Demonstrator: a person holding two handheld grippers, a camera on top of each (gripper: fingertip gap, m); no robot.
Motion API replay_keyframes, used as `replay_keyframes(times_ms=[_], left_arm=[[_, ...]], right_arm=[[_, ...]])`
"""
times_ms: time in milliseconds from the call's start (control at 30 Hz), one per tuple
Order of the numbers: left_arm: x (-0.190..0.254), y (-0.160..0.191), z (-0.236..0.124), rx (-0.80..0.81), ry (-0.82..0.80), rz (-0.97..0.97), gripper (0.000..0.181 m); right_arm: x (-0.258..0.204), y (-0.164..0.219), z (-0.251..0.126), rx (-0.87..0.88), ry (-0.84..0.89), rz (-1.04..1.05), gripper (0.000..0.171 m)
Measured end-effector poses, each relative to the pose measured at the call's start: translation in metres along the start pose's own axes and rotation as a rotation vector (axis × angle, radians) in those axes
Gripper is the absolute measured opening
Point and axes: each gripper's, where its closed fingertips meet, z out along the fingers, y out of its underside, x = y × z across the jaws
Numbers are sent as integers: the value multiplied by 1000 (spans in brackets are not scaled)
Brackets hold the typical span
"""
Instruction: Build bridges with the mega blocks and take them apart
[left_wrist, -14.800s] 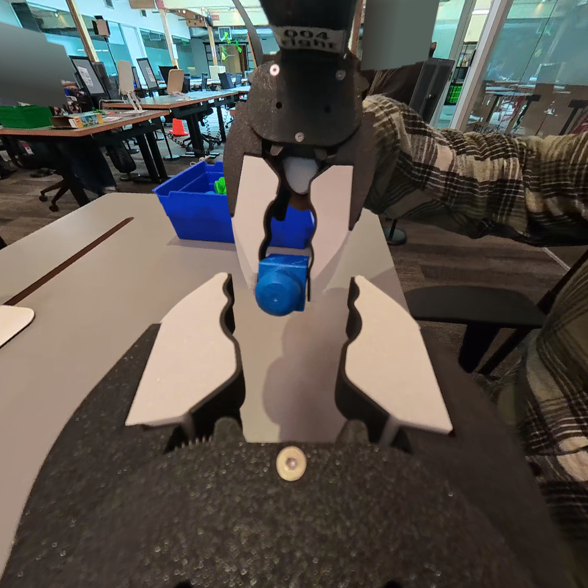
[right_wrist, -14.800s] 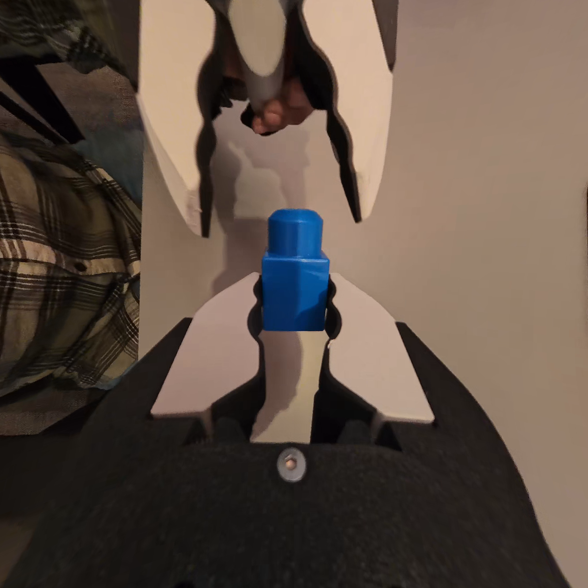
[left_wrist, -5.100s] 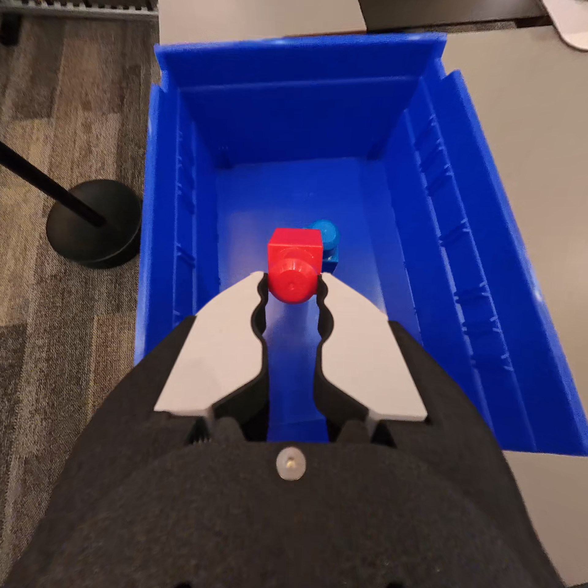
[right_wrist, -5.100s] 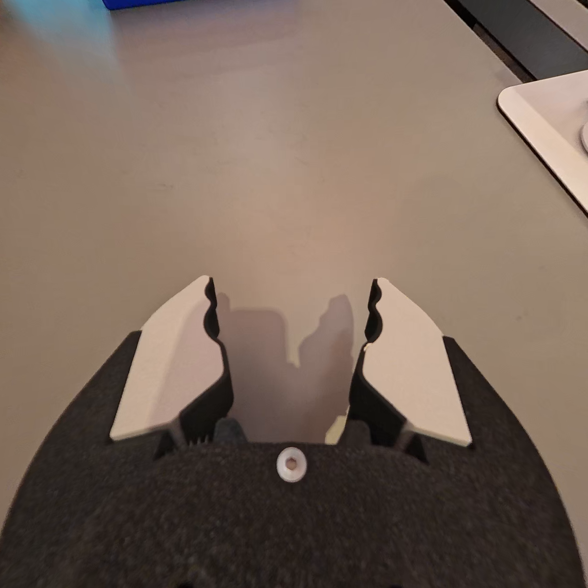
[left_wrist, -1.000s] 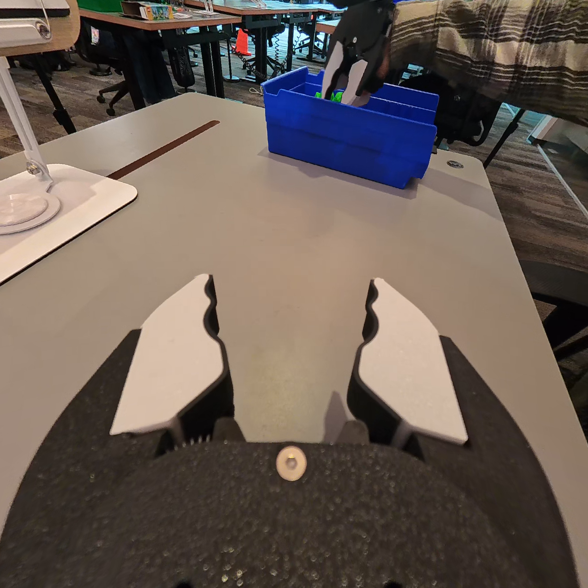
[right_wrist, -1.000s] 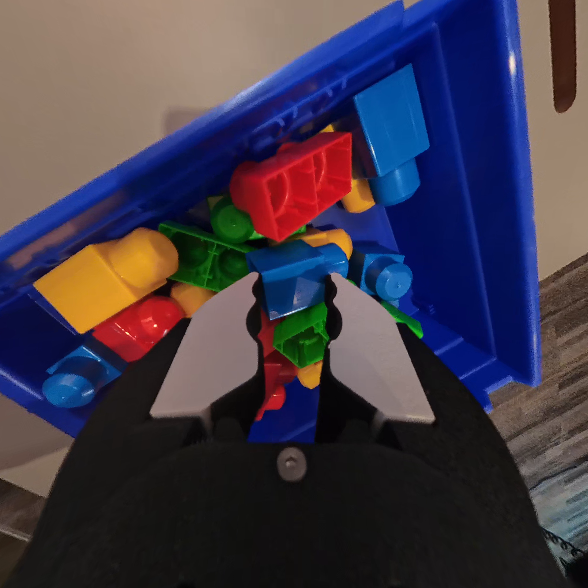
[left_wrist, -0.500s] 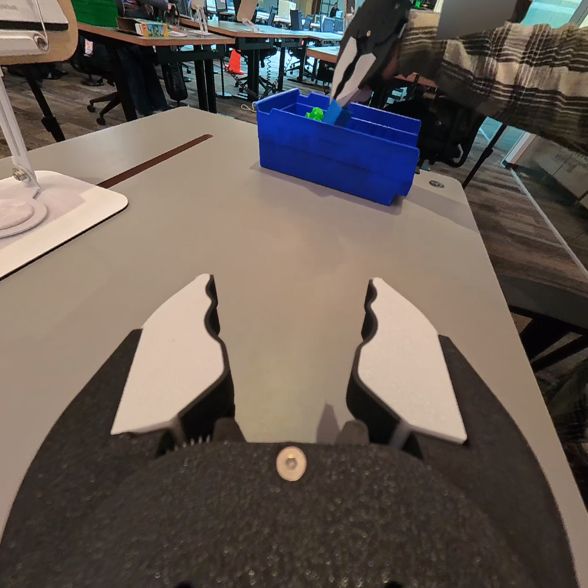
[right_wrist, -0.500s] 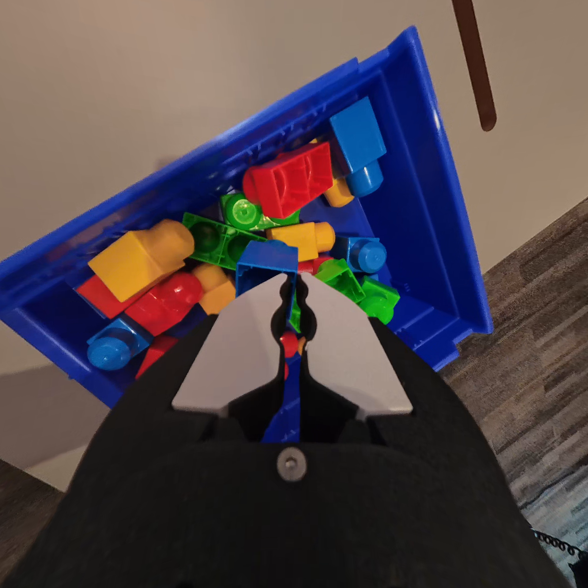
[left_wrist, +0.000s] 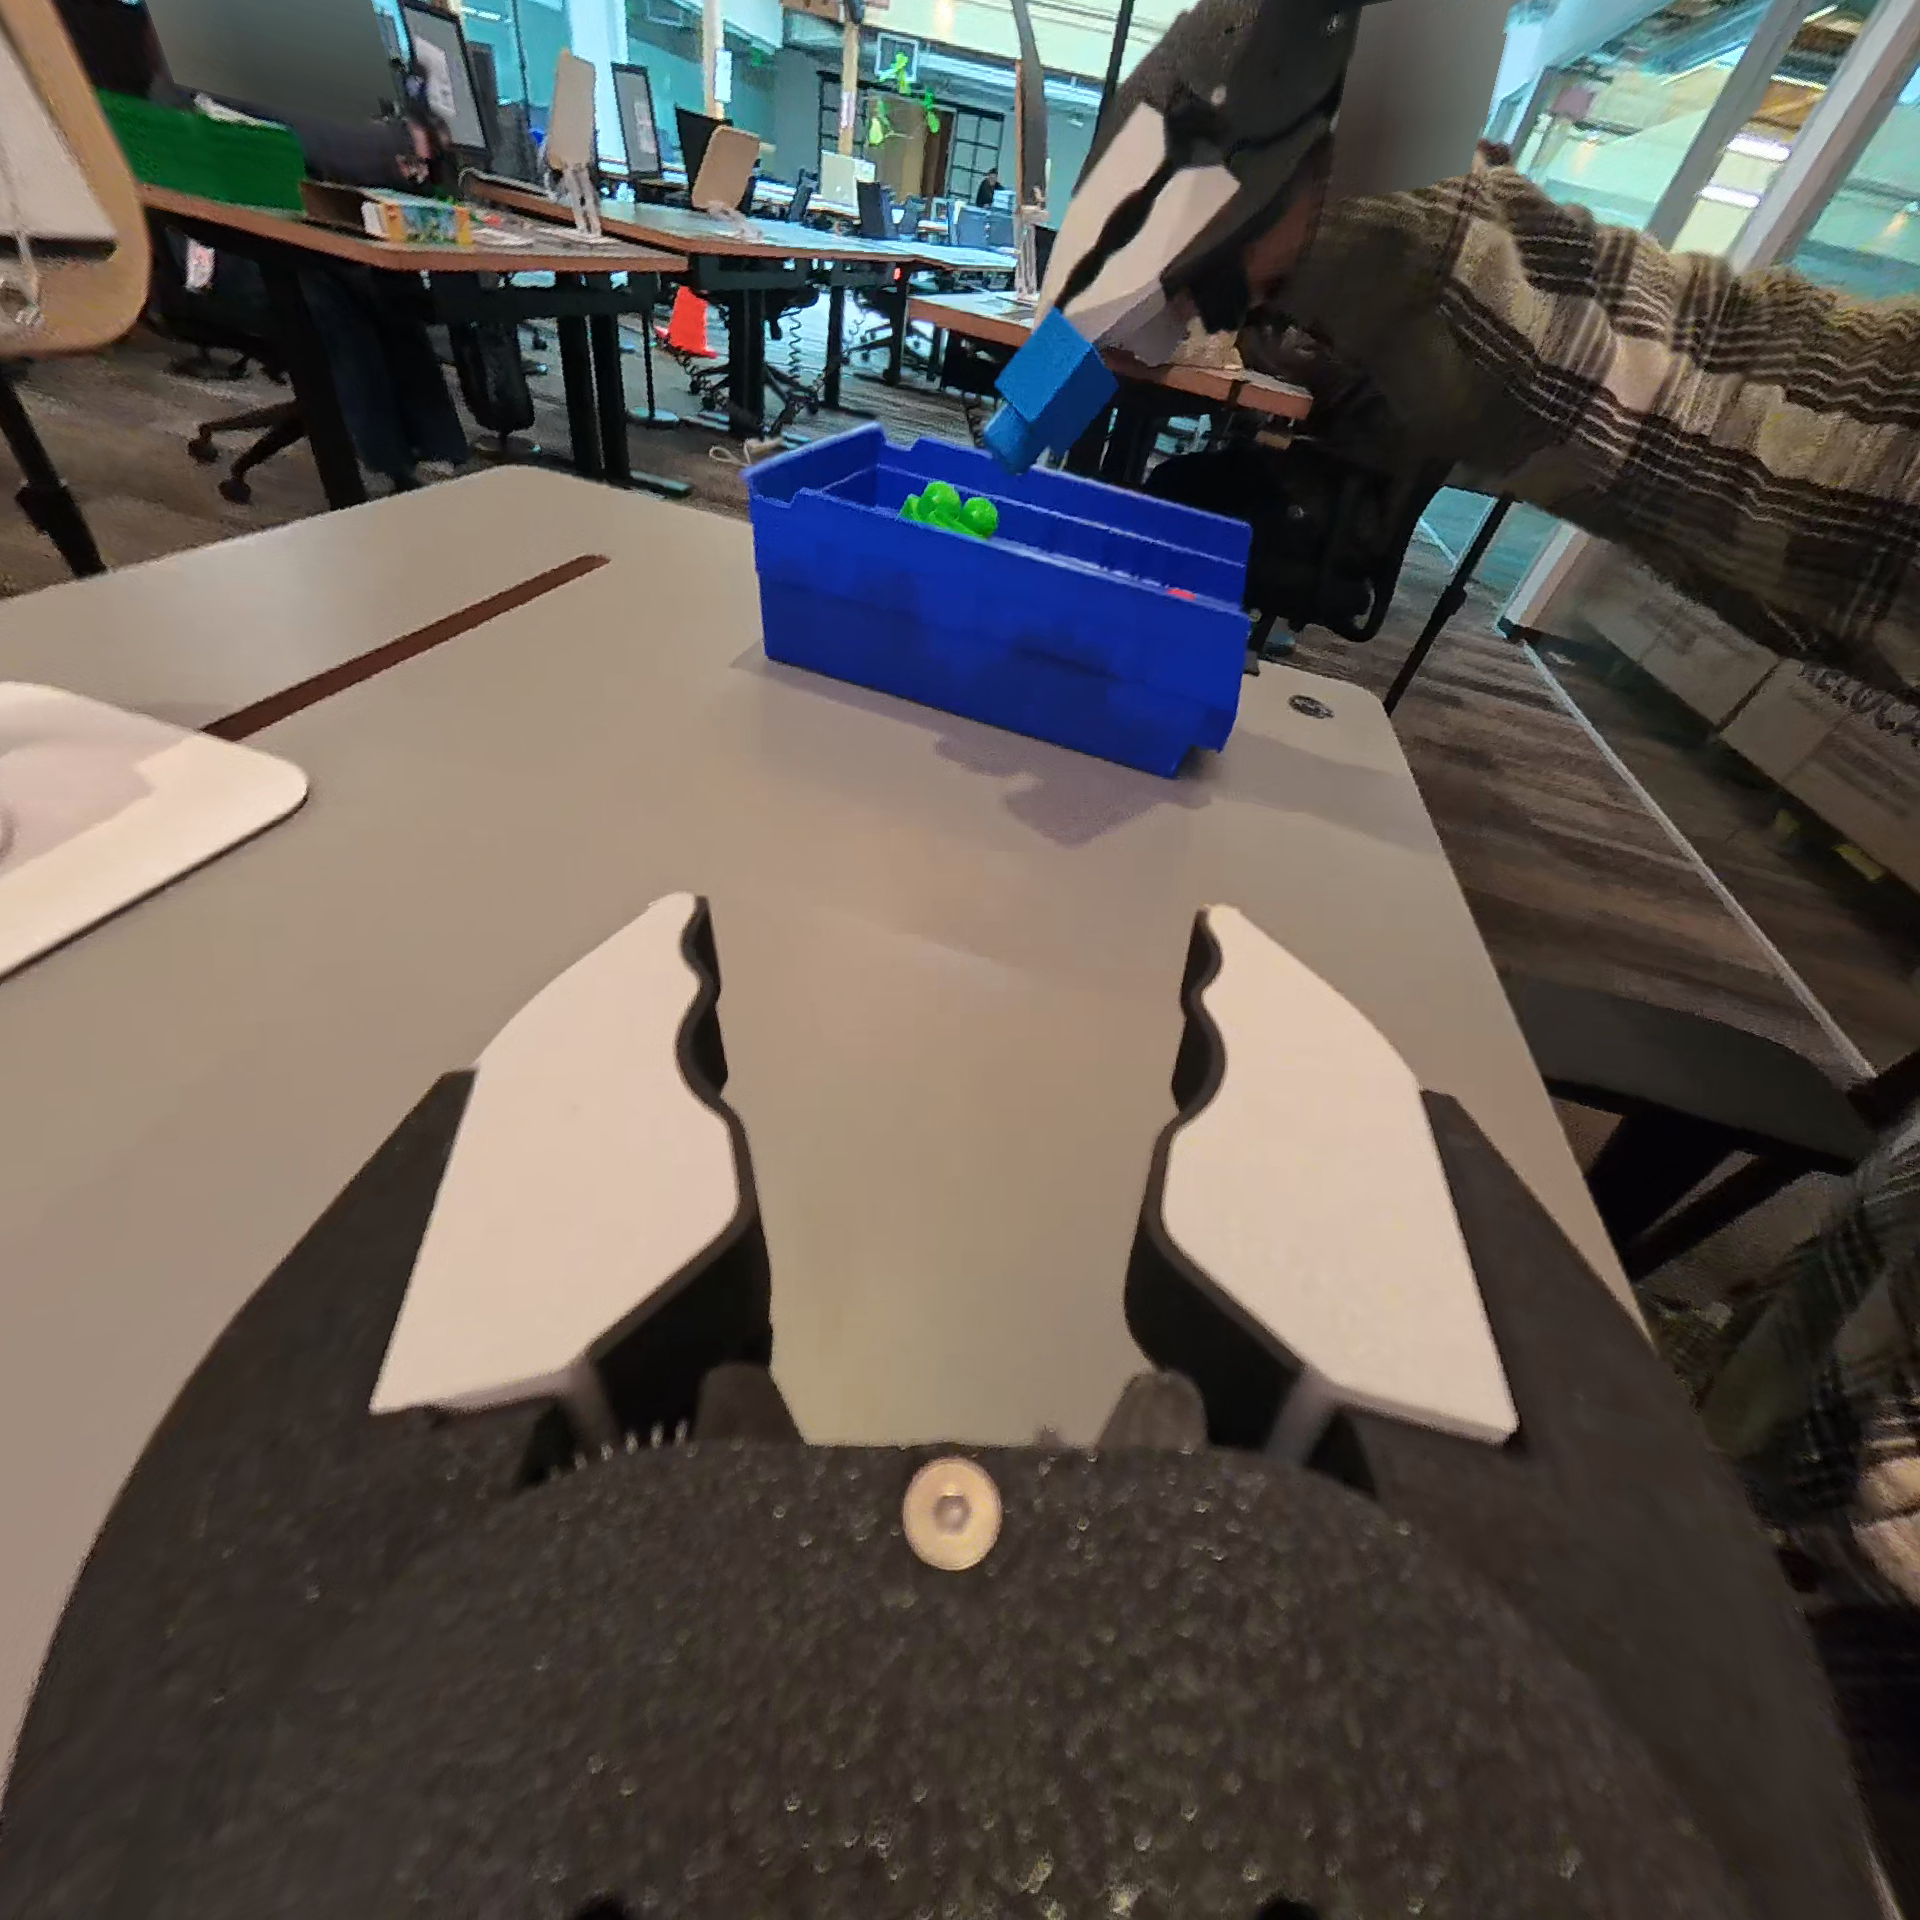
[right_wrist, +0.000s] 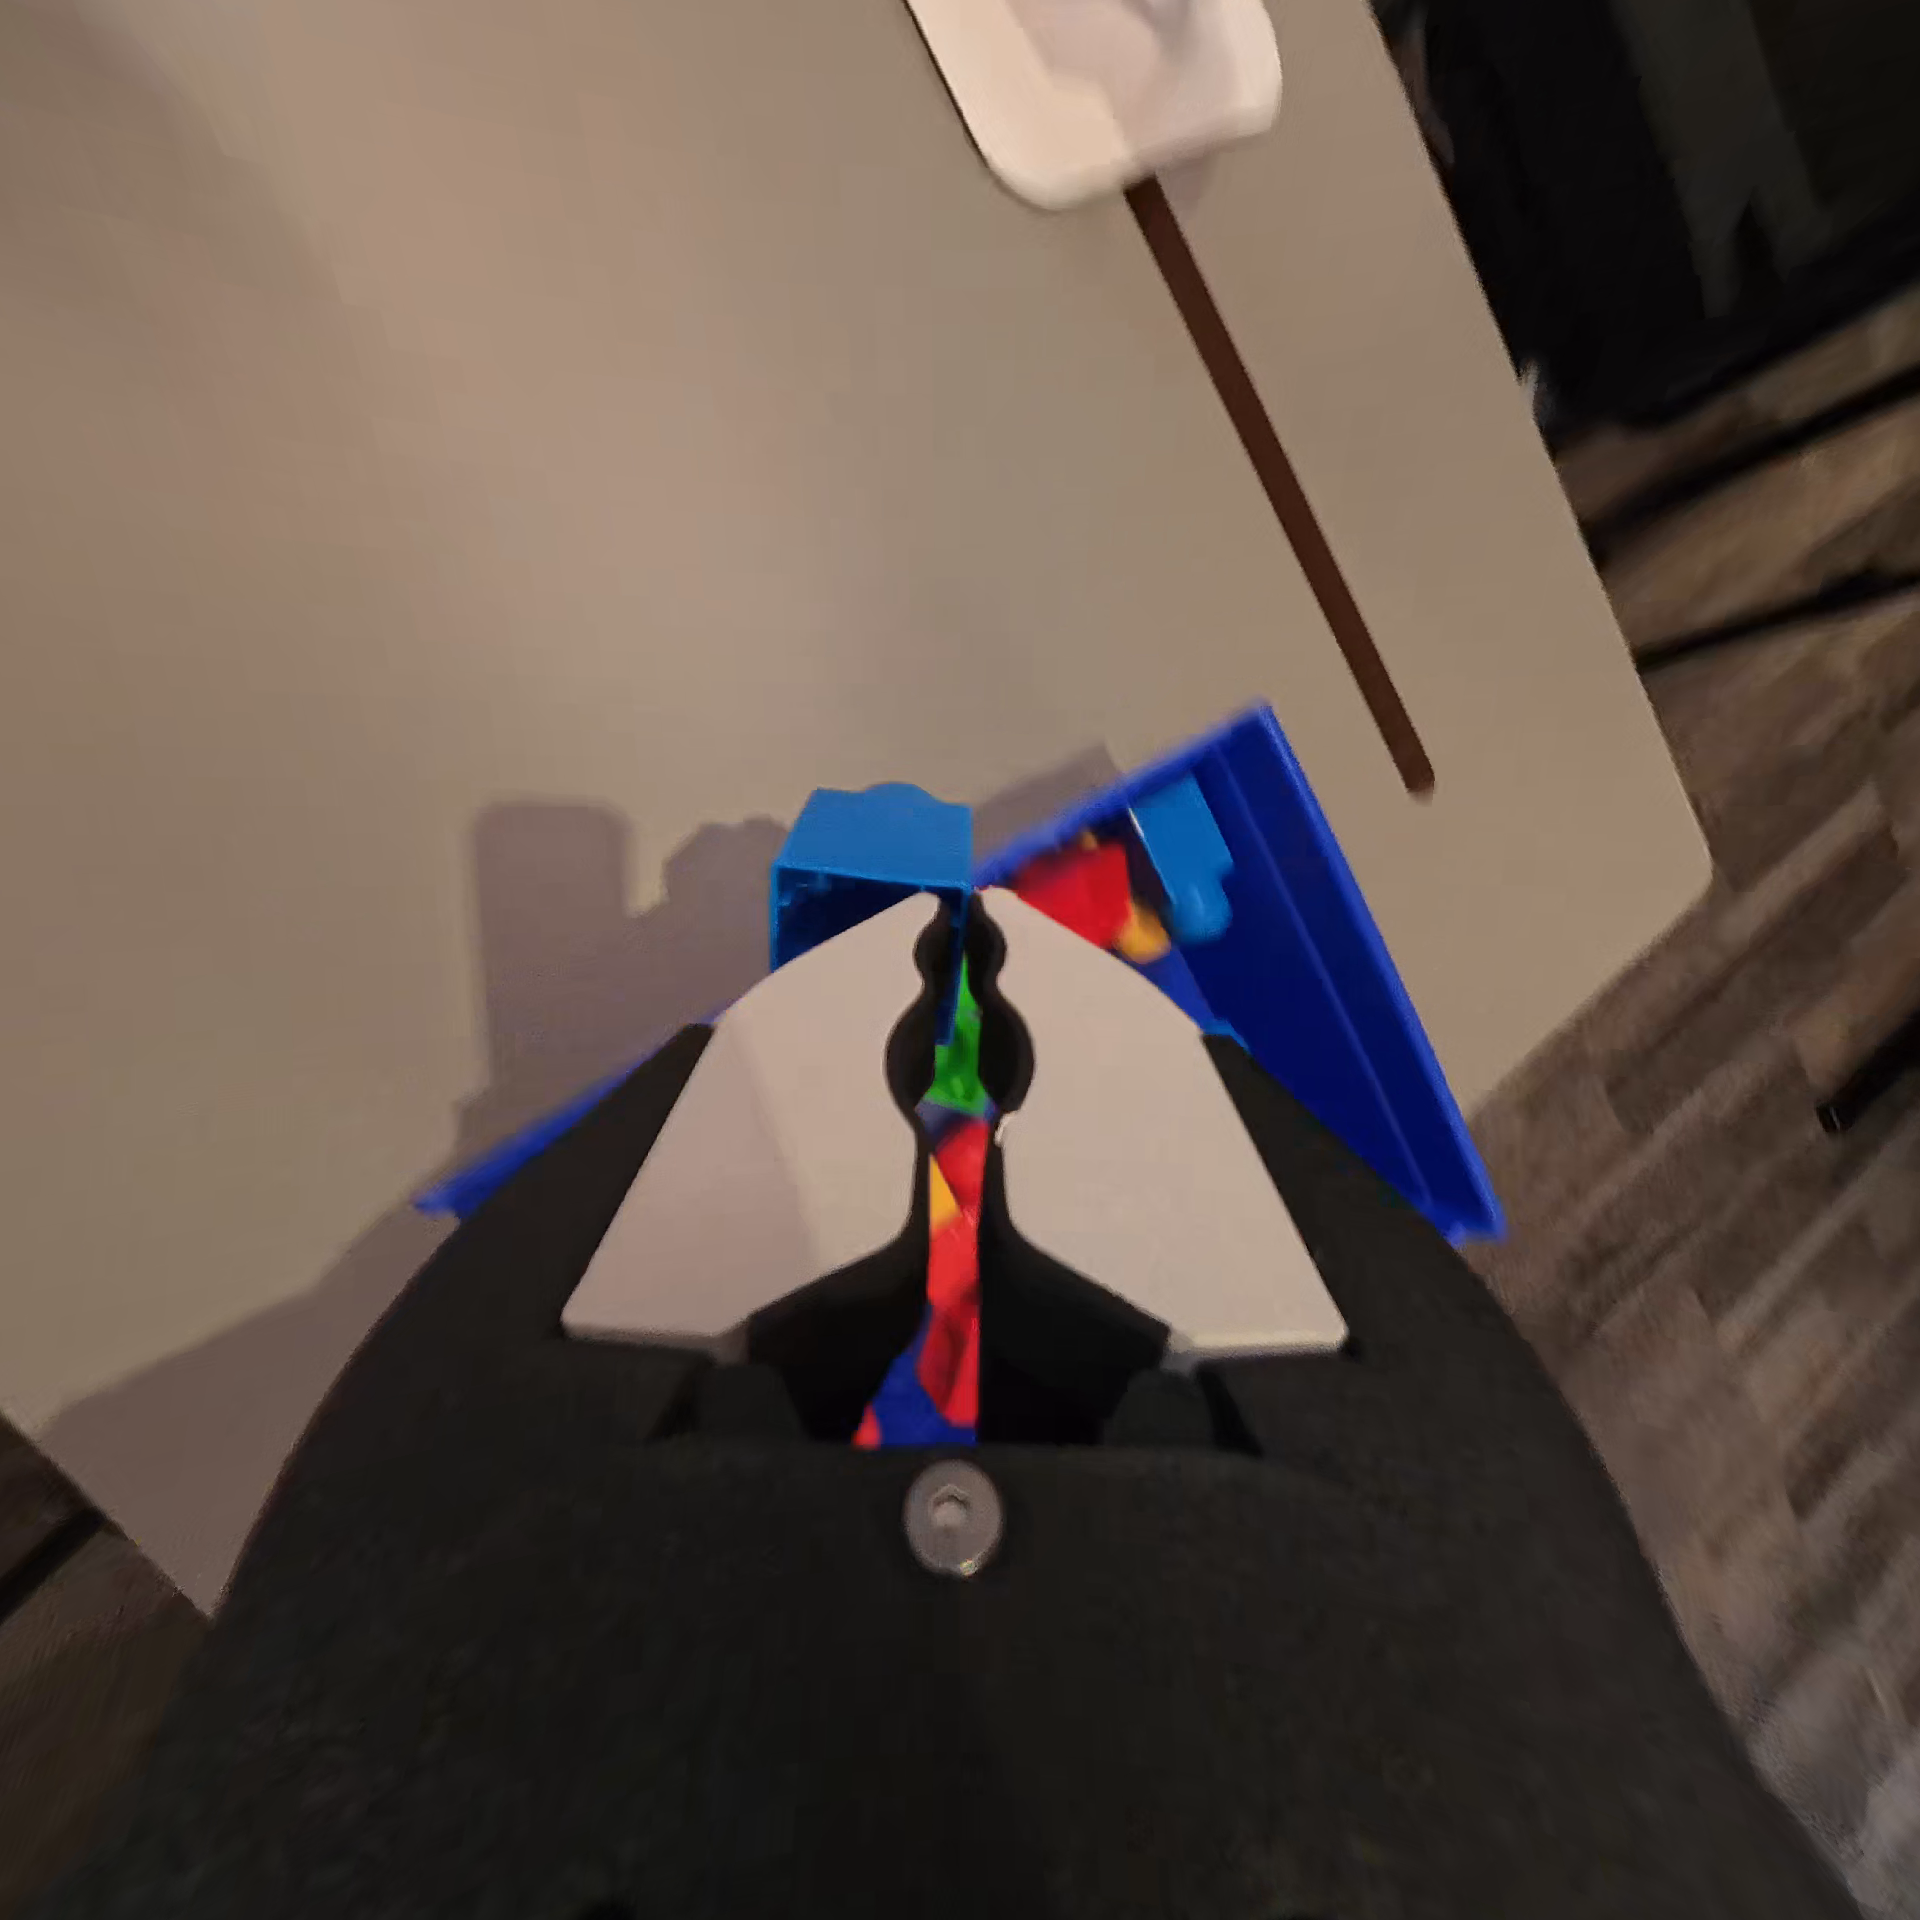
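Right gripper (right_wrist: 961, 914) pinches one thin wall of a blue block (left_wrist: 1051, 390) — lifted clear above the blue bin (left_wrist: 997, 623) at the table's (left_wrist: 831, 831) far right. Left gripper (left_wrist: 951, 997) near, jaws apart, empty. Risk: edge-only pinch, block could pivot or drop.

An open-plan office is shown: long rows of desks (left_wrist: 582, 249) with monitors (left_wrist: 634, 114) and rolling chairs (left_wrist: 239, 436) are seen behind the grey bench (left_wrist: 520, 831), bounded by glass partitions (left_wrist: 1766, 156) and carpeted floor (left_wrist: 1621, 790).
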Motion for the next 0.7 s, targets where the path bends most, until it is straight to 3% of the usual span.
replay_keyframes(times_ms=[33,200,333,700], left_arm=[[3,-5,5,5,8,14,85],[29,-25,36,28,95,56,84],[50,-29,51,44,156,66,81],[56,-38,44,116,173,64,59]], right_arm=[[-13,-18,0,52,-35,-13,2],[-94,-102,17,294,-250,-104,2],[-145,-147,29,436,-404,-141,2],[-189,-184,35,567,-563,-176,2]])
